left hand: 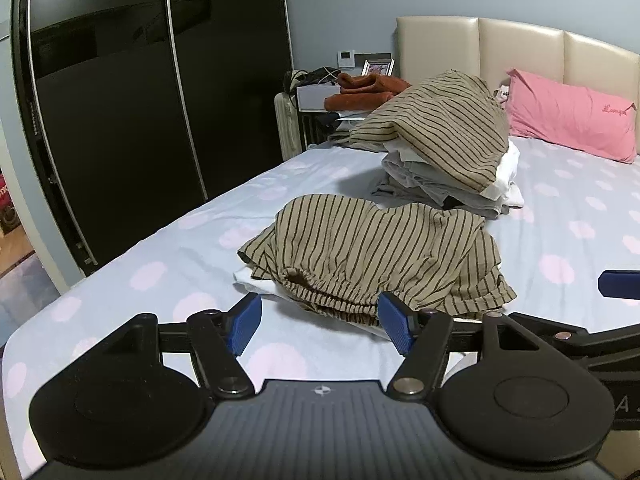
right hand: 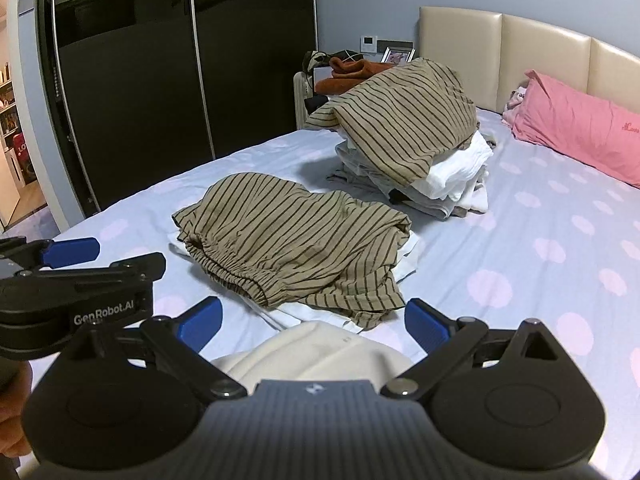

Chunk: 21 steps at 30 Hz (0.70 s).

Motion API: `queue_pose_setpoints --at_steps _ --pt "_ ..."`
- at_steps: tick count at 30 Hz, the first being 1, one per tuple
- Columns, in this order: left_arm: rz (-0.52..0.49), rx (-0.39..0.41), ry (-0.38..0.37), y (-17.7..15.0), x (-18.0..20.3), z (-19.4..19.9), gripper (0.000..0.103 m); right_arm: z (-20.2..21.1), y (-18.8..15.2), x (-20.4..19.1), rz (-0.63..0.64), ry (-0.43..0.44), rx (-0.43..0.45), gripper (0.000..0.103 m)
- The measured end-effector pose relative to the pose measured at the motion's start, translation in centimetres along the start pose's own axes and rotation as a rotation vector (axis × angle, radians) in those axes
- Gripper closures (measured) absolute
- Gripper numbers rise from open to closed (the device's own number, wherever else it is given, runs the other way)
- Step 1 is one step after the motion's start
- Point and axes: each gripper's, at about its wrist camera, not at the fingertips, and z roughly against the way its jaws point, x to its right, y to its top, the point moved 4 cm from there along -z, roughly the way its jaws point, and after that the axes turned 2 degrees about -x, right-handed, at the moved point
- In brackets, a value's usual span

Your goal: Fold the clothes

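Only right view, cream garment [right hand: 316, 348] under open tongs [right hand: 314, 322]

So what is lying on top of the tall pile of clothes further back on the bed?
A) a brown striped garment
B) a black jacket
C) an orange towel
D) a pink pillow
A: a brown striped garment is draped over the top of the pile of white and grey clothes, while the pink pillow lies apart by the headboard.
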Motion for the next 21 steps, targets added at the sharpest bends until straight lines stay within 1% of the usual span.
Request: queue_pose_setpoints --at_steps 9,15,21 --pt "0.002 -0.003 0.000 -0.18 -0.16 -0.05 0.040 0.29 -0.14 -0.35 0.013 0.000 -0.002 0.005" --pt "-0.002 -0.004 -0.009 -0.13 -0.10 -0.14 0.040 0.51 -0.18 -0.26 0.008 -0.001 0.014 0.005" --pt "-0.045 0.017 0.001 0.00 0.41 0.23 0.041 0.76 -0.20 -0.10 0.004 -0.003 0.027 0.008"
